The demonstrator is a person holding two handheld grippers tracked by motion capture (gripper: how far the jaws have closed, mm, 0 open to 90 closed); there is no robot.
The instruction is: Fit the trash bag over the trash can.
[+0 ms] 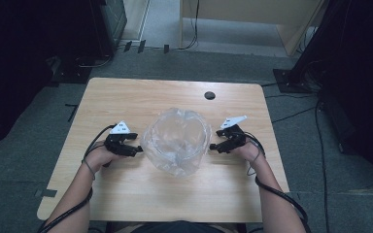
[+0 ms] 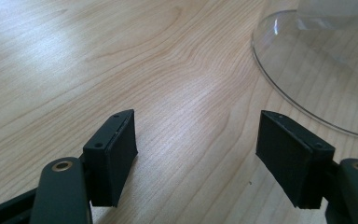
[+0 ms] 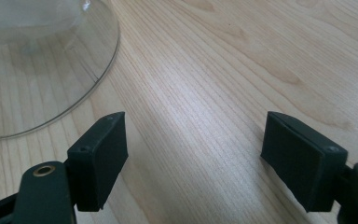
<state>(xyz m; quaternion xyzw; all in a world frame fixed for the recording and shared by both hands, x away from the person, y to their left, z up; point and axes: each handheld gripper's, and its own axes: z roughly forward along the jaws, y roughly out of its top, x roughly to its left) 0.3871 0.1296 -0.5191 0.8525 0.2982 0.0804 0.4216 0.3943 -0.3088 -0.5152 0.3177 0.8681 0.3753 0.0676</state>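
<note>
Clear glass bowl [image 1: 176, 143] with a thin plastic bag [image 1: 179, 119] lining it, standing mid-table, a little toward the near edge of the wooden table [image 1: 126, 97]. Bag's rim rises crumpled above the bowl on the far side.

Left gripper [image 1: 137, 150] just beside the bowl's left wall, right gripper [image 1: 213, 145] just beside its right wall. Both spread wide, nothing between the jaws, neither touching glass as far as I can tell.

Likely step: taking hold from both sides, of the bowl or of the bag's edge. To do it well, judged from here: bring both in level and together, so the bowl isn't pushed sideways; glass is slick, so seat the pads squarely on the rim, not the curved wall. If the bag is the aim, pinch film alone.

Gripper views add the close detail: bowl's curved edge [image 2: 279, 88] [image 3: 100, 65] off to one side of each open gap, bare wood between pads. High view alone gives the bag's shape and a dark round hole [image 1: 210, 95] near the table's far edge.
</note>
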